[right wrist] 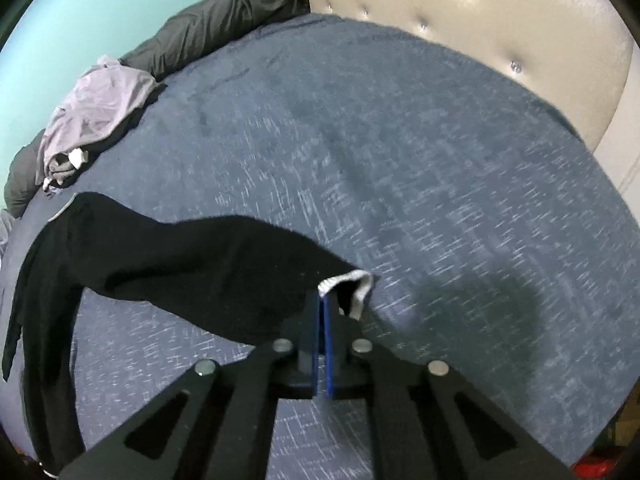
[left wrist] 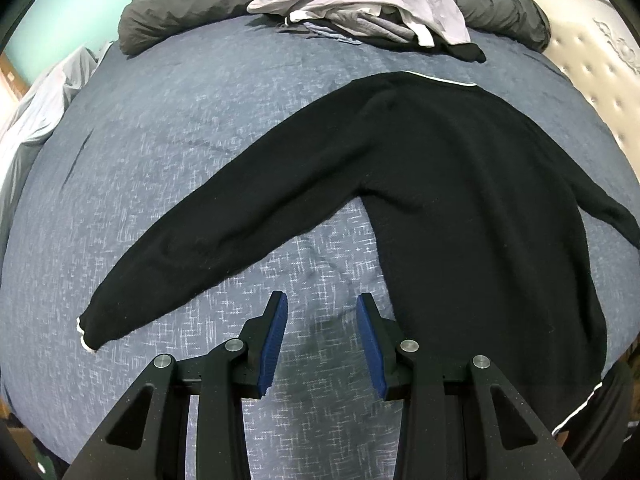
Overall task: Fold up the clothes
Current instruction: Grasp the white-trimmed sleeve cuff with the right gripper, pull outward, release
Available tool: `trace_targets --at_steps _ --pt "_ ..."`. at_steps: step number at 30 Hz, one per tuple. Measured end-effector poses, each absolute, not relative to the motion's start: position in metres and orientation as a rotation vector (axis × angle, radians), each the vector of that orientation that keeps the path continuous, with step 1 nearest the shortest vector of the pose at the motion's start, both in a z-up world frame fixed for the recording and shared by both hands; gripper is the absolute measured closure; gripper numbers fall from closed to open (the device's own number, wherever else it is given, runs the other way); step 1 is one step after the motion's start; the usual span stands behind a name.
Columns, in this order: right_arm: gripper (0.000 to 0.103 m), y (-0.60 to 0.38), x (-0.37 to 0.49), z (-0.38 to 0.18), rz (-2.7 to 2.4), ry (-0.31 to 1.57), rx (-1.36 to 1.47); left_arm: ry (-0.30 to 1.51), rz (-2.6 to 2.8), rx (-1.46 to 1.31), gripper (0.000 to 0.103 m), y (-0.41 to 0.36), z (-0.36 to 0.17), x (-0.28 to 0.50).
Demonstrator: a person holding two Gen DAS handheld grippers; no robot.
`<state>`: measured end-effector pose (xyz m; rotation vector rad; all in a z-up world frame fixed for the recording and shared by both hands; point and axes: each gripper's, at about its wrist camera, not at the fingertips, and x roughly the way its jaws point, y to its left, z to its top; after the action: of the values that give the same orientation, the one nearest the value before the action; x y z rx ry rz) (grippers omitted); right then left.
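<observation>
**Lighting and picture quality, both wrist views**

You work under soft, even indoor light. Your right gripper (right wrist: 323,300) throws a broad diffuse shadow on the bedspread (right wrist: 440,160), whose weave is motion-streaked. The black sweater (left wrist: 460,200) loses detail. Fisheye bending and dark corners frame both views.

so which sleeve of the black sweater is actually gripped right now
The sleeve in the right gripper, clamped at its white-edged cuff. The other sleeve lies flat on the blue bedspread, its cuff beyond the open left gripper, untouched.
</observation>
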<state>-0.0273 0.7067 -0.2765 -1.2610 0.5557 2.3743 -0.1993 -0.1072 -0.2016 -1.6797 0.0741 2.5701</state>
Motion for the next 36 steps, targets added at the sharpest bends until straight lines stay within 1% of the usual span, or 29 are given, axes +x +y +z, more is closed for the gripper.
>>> trace_targets --at_steps 4,7,10,14,16,17,18,19,20,21,24,26,27,28,29,31,36 --pt "0.102 0.717 -0.01 -0.252 2.403 0.561 -1.226 0.067 2.574 -1.665 0.064 -0.107 -0.197 -0.198" --pt "0.103 0.717 -0.006 -0.243 2.4 0.524 -1.232 0.051 2.578 -1.658 0.064 -0.109 -0.194 -0.197" --pt "0.103 0.717 -0.006 -0.244 2.373 0.555 -1.222 0.056 2.58 -1.652 0.064 -0.109 -0.191 -0.194" --pt "0.103 0.711 -0.007 -0.252 2.376 0.549 -1.243 0.055 2.585 -1.65 0.064 -0.112 -0.189 -0.192" --pt "0.1 0.712 -0.007 -0.263 2.355 0.623 -1.249 0.044 2.587 -1.652 0.064 -0.114 -0.19 -0.192" --pt "0.097 0.712 -0.007 -0.269 2.343 0.66 -1.251 0.04 2.586 -1.652 0.064 -0.114 -0.19 -0.192" --pt "0.084 0.712 -0.007 -0.274 2.332 0.697 -1.254 0.037 2.586 -1.653 0.064 -0.115 -0.19 -0.191" --pt "0.063 0.713 -0.007 -0.28 2.32 0.733 -1.256 0.034 2.585 -1.654 0.064 -0.115 -0.191 -0.191" --pt "0.054 0.713 -0.008 -0.285 2.307 0.77 -1.258 0.037 2.582 -1.657 0.064 -0.114 -0.192 -0.191" --pt "0.052 0.714 -0.008 -0.291 2.294 0.807 -1.259 0.037 2.58 -1.659 0.064 -0.114 -0.193 -0.191" --pt "0.052 0.713 -0.006 -0.307 2.26 0.91 -1.258 0.034 2.578 -1.666 0.064 -0.113 -0.196 -0.192" --pt "0.067 0.71 -0.006 -0.31 2.246 0.897 -1.254 0.029 2.574 -1.672 0.064 -0.113 -0.198 -0.193" --pt "0.081 0.708 -0.005 -0.31 2.241 0.888 -1.252 0.032 2.573 -1.673 0.064 -0.112 -0.199 -0.194" --pt "0.089 0.707 -0.005 -0.311 2.236 0.88 -1.249 0.035 2.572 -1.672 0.064 -0.111 -0.2 -0.194" --pt "0.093 0.708 -0.003 -0.308 2.245 0.886 -1.233 0.035 2.57 -1.673 0.064 -0.11 -0.2 -0.194" --pt "0.097 0.709 0.0 -0.302 2.263 0.896 -1.2 0.036 2.567 -1.675 0.064 -0.109 -0.201 -0.194" --pt "0.098 0.714 0.007 -0.27 2.326 0.799 -1.148 0.035 2.566 -1.673 0.064 -0.11 -0.201 -0.193"
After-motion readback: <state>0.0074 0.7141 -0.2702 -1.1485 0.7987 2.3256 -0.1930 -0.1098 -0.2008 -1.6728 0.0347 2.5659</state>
